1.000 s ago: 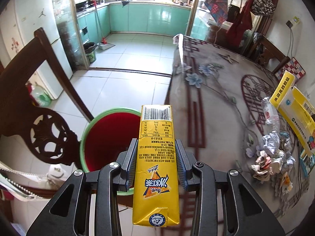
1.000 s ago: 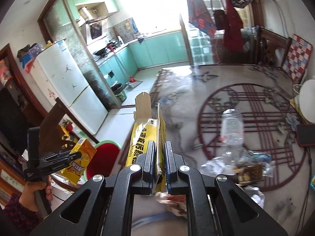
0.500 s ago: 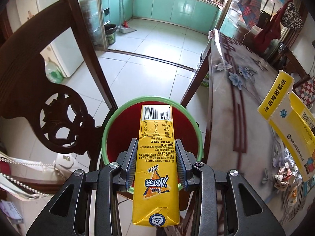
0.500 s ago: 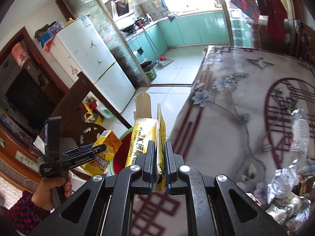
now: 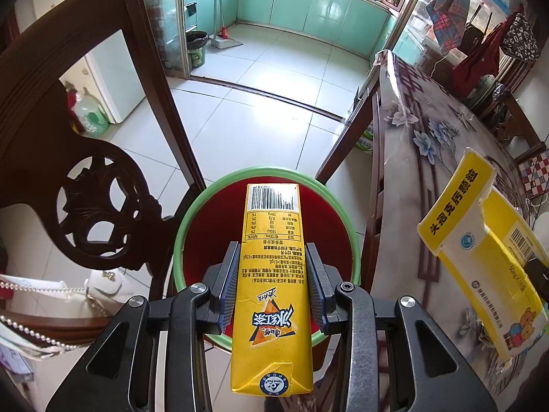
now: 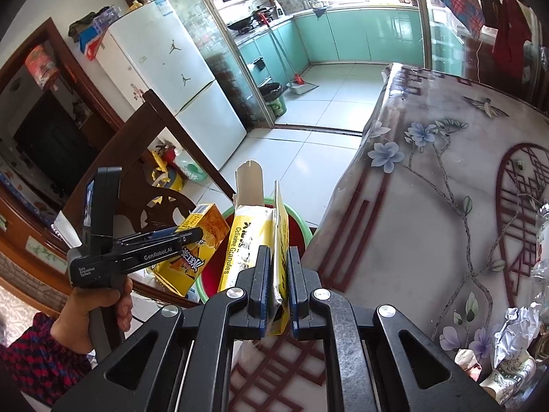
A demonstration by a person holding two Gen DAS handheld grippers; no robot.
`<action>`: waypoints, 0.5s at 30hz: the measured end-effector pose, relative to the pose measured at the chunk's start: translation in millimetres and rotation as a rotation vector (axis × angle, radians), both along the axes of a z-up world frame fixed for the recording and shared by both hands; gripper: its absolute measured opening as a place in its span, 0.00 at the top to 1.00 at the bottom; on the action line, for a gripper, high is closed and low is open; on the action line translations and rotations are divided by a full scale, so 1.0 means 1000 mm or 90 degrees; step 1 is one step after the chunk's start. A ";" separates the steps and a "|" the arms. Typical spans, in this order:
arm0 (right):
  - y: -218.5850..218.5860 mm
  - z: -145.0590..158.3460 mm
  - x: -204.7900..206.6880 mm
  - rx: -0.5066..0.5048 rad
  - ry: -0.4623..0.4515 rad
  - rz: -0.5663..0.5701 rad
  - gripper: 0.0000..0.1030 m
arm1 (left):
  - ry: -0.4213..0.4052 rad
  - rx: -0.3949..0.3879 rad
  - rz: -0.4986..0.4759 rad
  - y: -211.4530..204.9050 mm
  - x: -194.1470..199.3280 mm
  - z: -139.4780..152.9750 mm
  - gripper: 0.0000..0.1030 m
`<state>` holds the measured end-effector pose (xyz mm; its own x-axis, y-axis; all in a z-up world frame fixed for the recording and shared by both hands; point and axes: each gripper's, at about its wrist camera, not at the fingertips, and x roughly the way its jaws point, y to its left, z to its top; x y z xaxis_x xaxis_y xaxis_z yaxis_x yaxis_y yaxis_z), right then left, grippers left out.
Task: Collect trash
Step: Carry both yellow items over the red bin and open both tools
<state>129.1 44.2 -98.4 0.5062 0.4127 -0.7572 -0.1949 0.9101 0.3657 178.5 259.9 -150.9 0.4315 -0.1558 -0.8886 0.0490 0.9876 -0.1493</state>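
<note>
My left gripper (image 5: pixel 271 274) is shut on a yellow drink carton (image 5: pixel 271 274), held straight above a red bin with a green rim (image 5: pixel 192 216) on the floor. My right gripper (image 6: pixel 275 285) is shut on the flap of a flattened yellow and white medicine box (image 6: pixel 245 240), which hangs over the same bin (image 6: pixel 302 223) beside the table edge. That box (image 5: pixel 480 250) shows at the right of the left wrist view. From the right wrist view the left gripper (image 6: pixel 192 235) with its carton (image 6: pixel 195 250) is at the left, a hand (image 6: pixel 99 312) around its handle.
A dark carved wooden chair (image 5: pixel 85 171) stands left of the bin. The table (image 6: pixel 429 189) with a flowered cover is to the right, with crumpled foil and wrappers (image 6: pixel 507 350) at its near right. White floor tiles (image 5: pixel 260 103) lead to a kitchen; a fridge (image 6: pixel 171 79) stands at left.
Both grippers swung left from over the table to above the bin and sank a little. Each keeps its grip on its box.
</note>
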 end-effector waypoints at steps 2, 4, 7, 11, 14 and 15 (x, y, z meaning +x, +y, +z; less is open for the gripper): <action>0.000 -0.001 0.001 0.000 0.004 -0.002 0.93 | 0.000 0.000 -0.002 0.000 0.001 0.001 0.66; 0.000 -0.002 0.004 0.001 0.006 -0.002 0.93 | -0.004 0.000 -0.002 0.000 0.002 0.001 0.66; 0.004 -0.004 0.006 -0.002 0.008 0.007 0.92 | -0.008 -0.001 -0.004 -0.002 0.003 0.003 0.66; 0.011 -0.006 0.009 -0.010 0.005 0.018 0.92 | -0.013 0.003 -0.012 -0.005 0.003 0.005 0.66; 0.015 -0.008 0.015 -0.004 -0.003 0.020 0.87 | -0.017 0.004 -0.002 -0.005 0.003 0.006 0.53; 0.016 -0.008 0.017 0.004 -0.001 0.021 0.82 | -0.023 0.009 0.005 -0.004 0.002 0.007 0.45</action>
<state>146.4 59.7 -106.8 0.4931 0.4348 -0.7536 -0.2260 0.9005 0.3716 180.6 255.8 -143.4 0.4647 -0.1395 -0.8744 0.0467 0.9900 -0.1331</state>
